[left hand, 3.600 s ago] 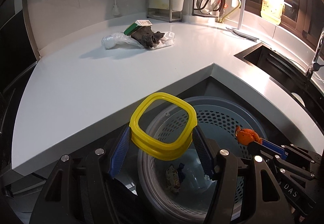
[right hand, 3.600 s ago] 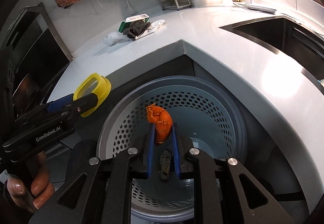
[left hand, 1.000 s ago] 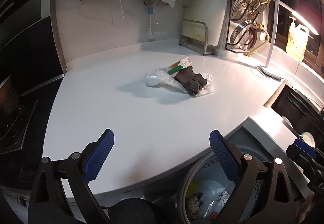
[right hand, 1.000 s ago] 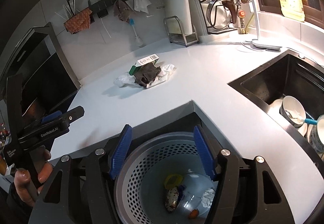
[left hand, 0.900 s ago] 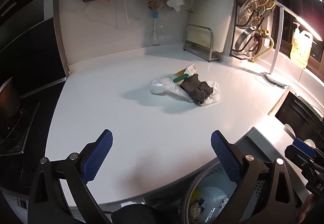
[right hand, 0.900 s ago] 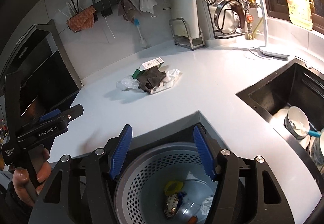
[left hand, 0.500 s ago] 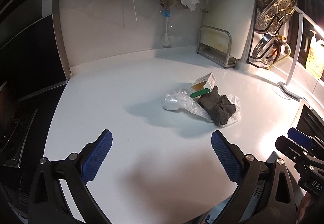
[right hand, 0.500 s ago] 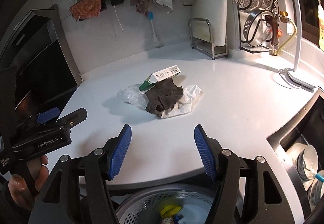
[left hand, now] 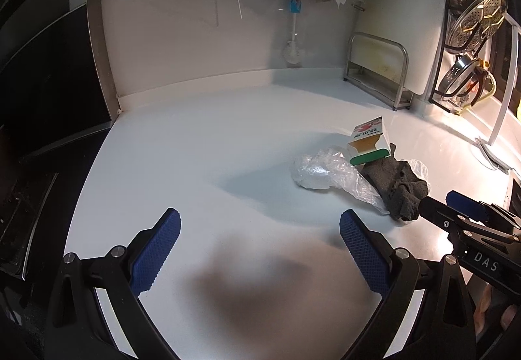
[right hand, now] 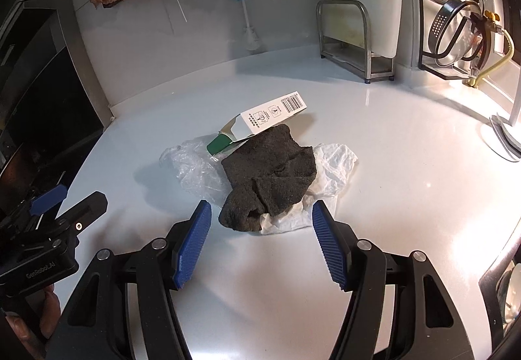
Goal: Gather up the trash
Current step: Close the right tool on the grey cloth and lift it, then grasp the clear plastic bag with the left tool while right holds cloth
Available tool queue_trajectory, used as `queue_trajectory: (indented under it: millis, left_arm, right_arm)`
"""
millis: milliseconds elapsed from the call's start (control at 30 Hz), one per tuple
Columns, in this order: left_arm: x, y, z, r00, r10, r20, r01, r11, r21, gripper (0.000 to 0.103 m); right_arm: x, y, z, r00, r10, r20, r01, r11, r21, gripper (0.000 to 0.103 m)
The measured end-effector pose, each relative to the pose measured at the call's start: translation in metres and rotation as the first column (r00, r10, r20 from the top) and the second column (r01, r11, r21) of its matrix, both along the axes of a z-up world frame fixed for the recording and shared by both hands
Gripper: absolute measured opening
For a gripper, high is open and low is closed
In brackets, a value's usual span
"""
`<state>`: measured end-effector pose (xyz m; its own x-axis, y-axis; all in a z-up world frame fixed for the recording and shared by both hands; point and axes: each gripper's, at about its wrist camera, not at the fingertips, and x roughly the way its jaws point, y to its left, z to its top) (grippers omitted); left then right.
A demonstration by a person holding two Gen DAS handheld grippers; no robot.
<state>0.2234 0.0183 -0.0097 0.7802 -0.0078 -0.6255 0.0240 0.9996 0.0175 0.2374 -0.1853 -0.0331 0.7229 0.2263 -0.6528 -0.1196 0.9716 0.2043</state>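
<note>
Both grippers are now hanging over the white countertop (right hand: 407, 164), the bin that showed below them a second ago gone from view. Right gripper (right hand: 262, 236) is angling down, jaws wide and empty, just short of the dark cloth (right hand: 273, 174), which is lying on crumpled plastic (right hand: 332, 164) beside a small carton (right hand: 270, 115). Closing here is risking a mixed grab, dragging plastic or tipping the carton. Left gripper (left hand: 259, 249) is idling open, empty, left of the pile.
</note>
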Motion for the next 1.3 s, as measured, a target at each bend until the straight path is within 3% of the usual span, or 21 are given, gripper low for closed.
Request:
queue_trajectory:
  millis: [433, 600, 700, 767, 1033, 1300]
  left_arm:
    - [0.005, 0.004, -0.006, 1.000, 0.006, -0.021, -0.007, 1.000, -0.014, 0.096]
    - [0.005, -0.002, -0.006, 1.000, -0.003, -0.022, 0.003, 1.000, -0.011, 0.096]
    - [0.005, -0.008, -0.007, 1.000, -0.011, -0.026, 0.011, 1.000, -0.009, 0.096]
    - [0.004, -0.013, -0.008, 0.999, -0.018, -0.029, 0.018, 1.000, -0.010, 0.096]
    - [0.009, -0.032, -0.008, 0.998, -0.048, -0.041, 0.047, 0.999, -0.027, 0.096]
    - [0.025, -0.046, -0.013, 0.997, -0.044, -0.060, 0.041, 0.998, -0.051, 0.096]
  right_arm:
    - [0.043, 0.012, -0.014, 0.998, -0.009, -0.063, 0.003, 0.996, -0.092, 0.062]
    - [0.047, 0.016, -0.017, 0.998, 0.004, -0.066, -0.012, 0.992, -0.127, 0.050]
    - [0.042, 0.014, -0.014, 0.999, 0.015, -0.045, -0.021, 0.992, -0.128, 0.036]
    - [0.037, 0.010, -0.012, 0.999, 0.022, -0.034, -0.025, 0.993, -0.114, 0.027]
    - [0.001, -0.026, 0.010, 0.998, -0.008, 0.056, 0.007, 1.000, 0.025, 0.023]
    - [-0.040, -0.078, 0.025, 0.984, -0.118, 0.131, 0.104, 0.988, 0.110, 0.023]
